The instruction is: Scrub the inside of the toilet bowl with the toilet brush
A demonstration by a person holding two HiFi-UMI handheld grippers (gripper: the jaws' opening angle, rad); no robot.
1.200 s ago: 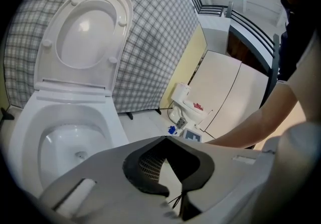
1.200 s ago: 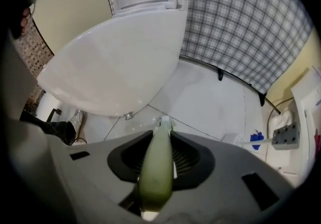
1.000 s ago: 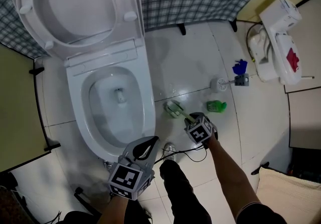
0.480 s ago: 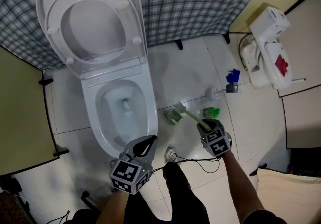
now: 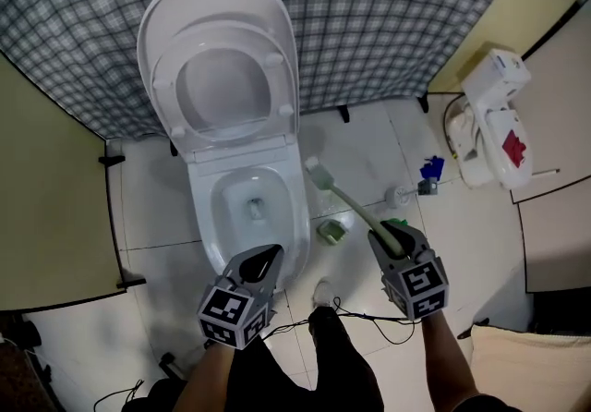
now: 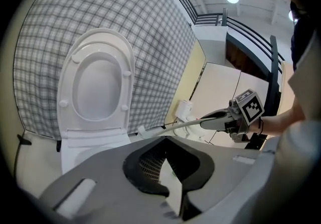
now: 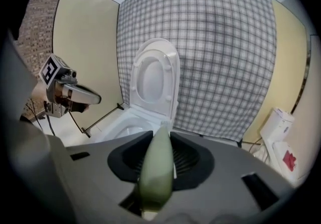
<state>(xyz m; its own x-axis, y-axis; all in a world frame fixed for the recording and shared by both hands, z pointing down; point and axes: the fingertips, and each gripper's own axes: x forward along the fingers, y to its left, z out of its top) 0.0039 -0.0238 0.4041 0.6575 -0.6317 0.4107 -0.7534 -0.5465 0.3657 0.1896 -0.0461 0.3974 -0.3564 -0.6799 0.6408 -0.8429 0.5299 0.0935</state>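
In the head view, the right gripper [image 5: 388, 236] at lower right had its jaws clamped on the green handle of the toilet brush [image 5: 355, 207]. The brush head was lifted just right of the toilet bowl [image 5: 209, 233] at centre, outside it. The left gripper [image 5: 266, 260] showed at lower centre, below the bowl's front edge. In the left gripper view, its jaws were together with nothing between them. In the right gripper view, the jaws gripped the handle, and the brush pointed toward the raised lid [image 7: 153, 75].

A toilet room; white toilet [image 5: 205, 225], tiled floor [image 5: 362, 144], checked curtain [image 5: 397, 13].
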